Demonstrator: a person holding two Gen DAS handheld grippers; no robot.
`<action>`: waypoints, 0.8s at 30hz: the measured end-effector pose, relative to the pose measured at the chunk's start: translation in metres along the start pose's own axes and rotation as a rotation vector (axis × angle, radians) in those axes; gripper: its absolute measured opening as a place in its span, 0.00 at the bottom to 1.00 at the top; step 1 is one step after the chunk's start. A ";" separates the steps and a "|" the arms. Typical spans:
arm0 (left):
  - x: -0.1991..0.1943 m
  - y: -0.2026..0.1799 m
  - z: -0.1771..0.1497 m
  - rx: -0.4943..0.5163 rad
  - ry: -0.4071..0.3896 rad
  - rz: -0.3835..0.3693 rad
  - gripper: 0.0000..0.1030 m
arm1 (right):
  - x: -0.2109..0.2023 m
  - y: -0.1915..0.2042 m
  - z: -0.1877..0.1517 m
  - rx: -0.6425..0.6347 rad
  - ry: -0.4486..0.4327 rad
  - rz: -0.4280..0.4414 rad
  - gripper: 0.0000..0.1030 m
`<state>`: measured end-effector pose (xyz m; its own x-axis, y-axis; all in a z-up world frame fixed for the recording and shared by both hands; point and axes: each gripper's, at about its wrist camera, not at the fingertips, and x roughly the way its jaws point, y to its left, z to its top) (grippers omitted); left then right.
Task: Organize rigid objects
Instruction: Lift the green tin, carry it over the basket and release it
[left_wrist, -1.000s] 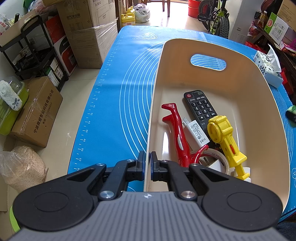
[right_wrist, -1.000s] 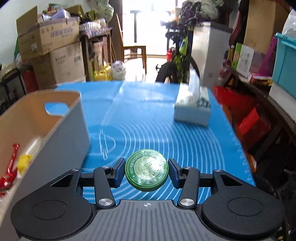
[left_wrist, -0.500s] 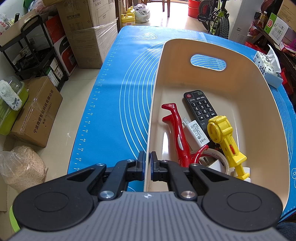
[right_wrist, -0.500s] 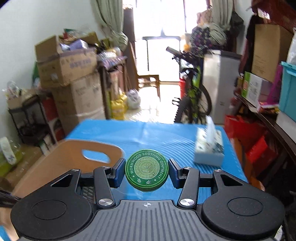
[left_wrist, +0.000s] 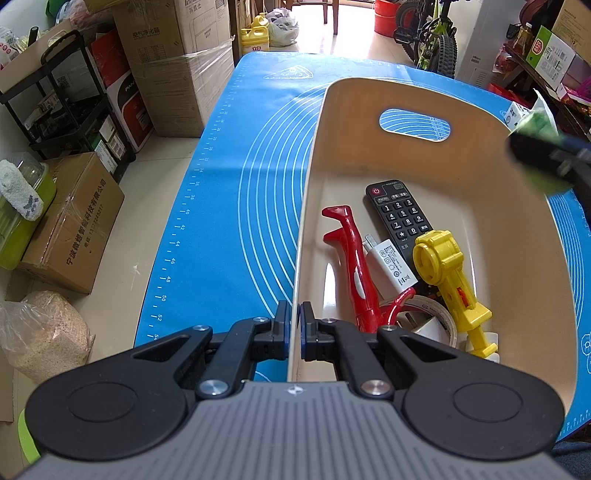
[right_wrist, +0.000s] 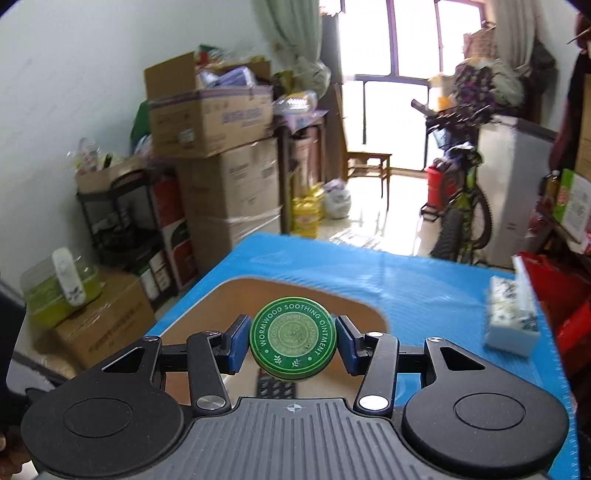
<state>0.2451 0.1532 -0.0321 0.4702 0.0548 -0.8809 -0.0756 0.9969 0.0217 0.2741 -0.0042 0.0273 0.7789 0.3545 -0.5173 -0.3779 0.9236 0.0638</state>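
The left gripper (left_wrist: 294, 325) is clenched on the near wall of the beige plastic bin (left_wrist: 436, 92). The right gripper (right_wrist: 292, 343) grasps a round green ointment tin (right_wrist: 292, 341) above the bin.

Bright daylight floods through the tall, blown-out window (right_wrist: 399, 74); the right wrist view is motion-smeared (corners fisheye-darkened), the left crisp.
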 end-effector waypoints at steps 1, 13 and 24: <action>0.000 0.000 0.000 0.000 -0.001 0.000 0.06 | 0.003 0.004 -0.003 -0.007 0.014 0.008 0.53; 0.000 -0.001 -0.001 -0.001 -0.003 0.000 0.06 | 0.042 0.035 -0.038 -0.054 0.253 0.053 0.53; -0.001 0.000 -0.001 -0.007 -0.004 0.001 0.07 | 0.056 0.033 -0.058 -0.044 0.361 0.049 0.53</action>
<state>0.2437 0.1531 -0.0312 0.4734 0.0565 -0.8790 -0.0827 0.9964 0.0196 0.2763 0.0374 -0.0486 0.5356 0.3169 -0.7828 -0.4377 0.8969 0.0636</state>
